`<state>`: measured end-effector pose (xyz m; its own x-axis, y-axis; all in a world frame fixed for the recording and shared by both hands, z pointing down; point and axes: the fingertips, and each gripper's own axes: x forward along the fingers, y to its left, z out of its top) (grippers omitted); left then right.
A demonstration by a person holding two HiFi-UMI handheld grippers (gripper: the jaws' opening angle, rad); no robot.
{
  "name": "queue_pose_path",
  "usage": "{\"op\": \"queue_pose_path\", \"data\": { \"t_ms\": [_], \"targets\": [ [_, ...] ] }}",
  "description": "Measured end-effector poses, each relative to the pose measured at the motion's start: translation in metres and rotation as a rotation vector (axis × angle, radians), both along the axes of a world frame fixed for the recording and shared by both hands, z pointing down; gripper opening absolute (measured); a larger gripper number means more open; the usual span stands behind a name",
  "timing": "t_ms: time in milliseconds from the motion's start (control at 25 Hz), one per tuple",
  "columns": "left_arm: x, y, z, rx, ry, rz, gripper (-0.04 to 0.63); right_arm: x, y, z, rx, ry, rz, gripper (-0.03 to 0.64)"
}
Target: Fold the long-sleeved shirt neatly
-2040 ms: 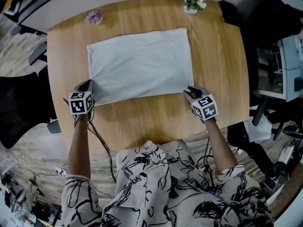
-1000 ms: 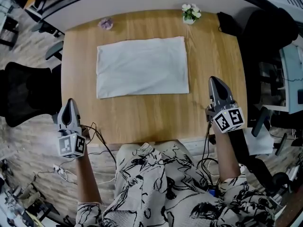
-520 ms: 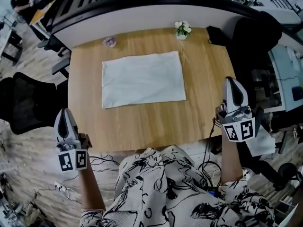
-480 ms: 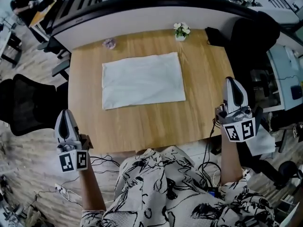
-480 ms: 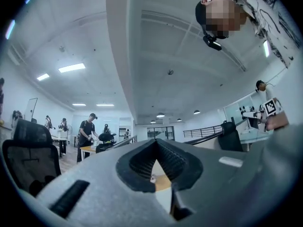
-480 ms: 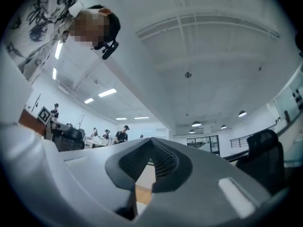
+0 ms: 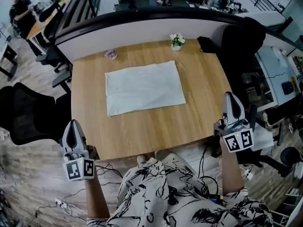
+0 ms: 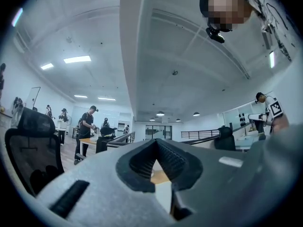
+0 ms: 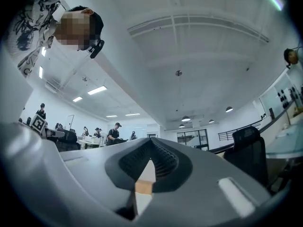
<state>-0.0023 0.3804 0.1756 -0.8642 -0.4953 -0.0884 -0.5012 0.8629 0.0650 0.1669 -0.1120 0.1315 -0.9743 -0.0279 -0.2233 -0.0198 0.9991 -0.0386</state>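
Wooden table (image 7: 142,126) at the middle of the head view, with the shirt (image 7: 144,87) folded into a flat pale rectangle on its far half, slightly askew to the table's edges and well apart from both grippers. Along the far edge, a small pot of white flowers (image 7: 177,40), a small purple thing (image 7: 111,54) and a dark object (image 7: 206,44) at the right corner, too dim to identify. Near half of the tabletop plain wood grain. Left gripper (image 7: 72,125) off the table beside the near left corner, over the floor (image 7: 28,174); clenched, tips together on nothing, as seen in the left gripper view (image 8: 156,143). Right gripper (image 7: 231,96) beyond the table's right edge, likewise closed and empty, tips meeting in the right gripper view (image 9: 150,143). Below, a person's patterned top (image 7: 180,193) and loose cables (image 7: 109,167) on the pale plank floor. Behind the table, a curved white partition (image 7: 142,25) with a dark cap. Black office chair (image 7: 23,112) to the left, another black chair (image 7: 244,37) at the far right, a glass-topped desk (image 7: 274,60) beyond it. Open office all round: high white ceiling with strip lights (image 8: 77,59) and people (image 8: 85,126) standing at distant desks.
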Motion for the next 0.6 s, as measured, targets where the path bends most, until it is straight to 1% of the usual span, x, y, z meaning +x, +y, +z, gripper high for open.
{"op": "queue_pose_path", "data": {
  "t_ms": [80, 200, 360, 480, 600],
  "targets": [
    [0.006, 0.005, -0.003, -0.001, -0.003, 0.021, 0.005, 0.011, 0.009, -0.002, 0.018, 0.018, 0.022, 0.006],
    [0.013, 0.009, -0.006, -0.024, -0.003, 0.047, 0.003, 0.026, 0.016, -0.006, 0.041, 0.060, 0.077, 0.006],
    [0.022, 0.007, -0.009, -0.065, -0.011, 0.079, 0.005, 0.044, 0.024, -0.012, 0.036, 0.071, 0.126, 0.006],
    [0.028, 0.011, -0.012, -0.088, -0.020, 0.080, 0.003, 0.048, 0.033, -0.015, 0.024, 0.081, 0.125, 0.006],
    [0.034, 0.018, -0.012, -0.062, -0.026, 0.077, 0.005, 0.049, 0.040, -0.018, 0.051, 0.093, 0.112, 0.006]
  ]
}}
